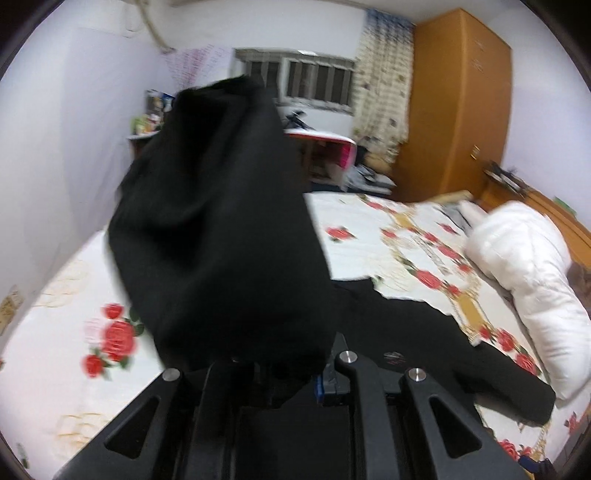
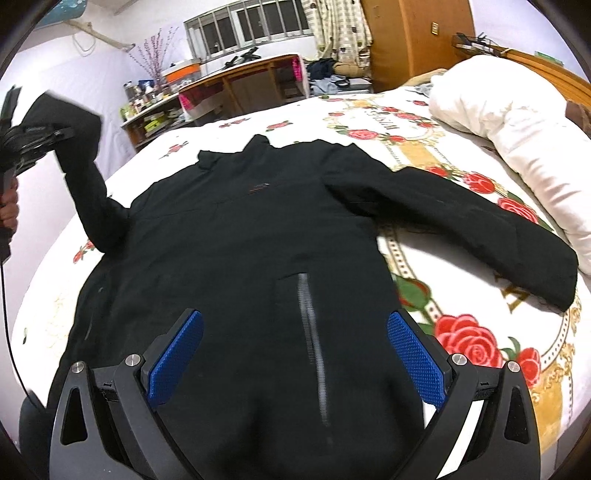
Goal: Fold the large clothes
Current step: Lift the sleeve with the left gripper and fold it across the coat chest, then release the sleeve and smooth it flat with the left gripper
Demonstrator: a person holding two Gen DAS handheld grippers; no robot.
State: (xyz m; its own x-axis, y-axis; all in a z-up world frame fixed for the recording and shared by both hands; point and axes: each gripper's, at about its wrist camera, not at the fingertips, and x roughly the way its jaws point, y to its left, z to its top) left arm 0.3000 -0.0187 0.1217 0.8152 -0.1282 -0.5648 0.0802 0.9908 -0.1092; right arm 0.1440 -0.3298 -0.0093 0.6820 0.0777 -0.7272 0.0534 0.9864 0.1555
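A large black jacket [image 2: 258, 229] lies spread on the rose-patterned bed [image 2: 476, 343], collar toward the far side. Its right sleeve [image 2: 461, 221] rests flat toward the pillow side. The left sleeve [image 1: 221, 221] is lifted off the bed, and my left gripper [image 1: 288, 363] is shut on its cuff, with the cloth draped over the fingertips. From the right wrist view, that left gripper [image 2: 48, 134] is raised at the far left, held by a hand [image 2: 9, 210]. My right gripper [image 2: 295, 354] hovers open over the jacket's lower body, blue pads [image 2: 177, 354] wide apart with nothing between them.
A rolled white duvet [image 2: 517, 122] lies along the bed's right side by the wooden headboard. Beyond the bed stand a cluttered desk [image 2: 251, 77] and shelf under the window, and an orange wardrobe [image 2: 413, 33]. A wall runs close along the bed's left side.
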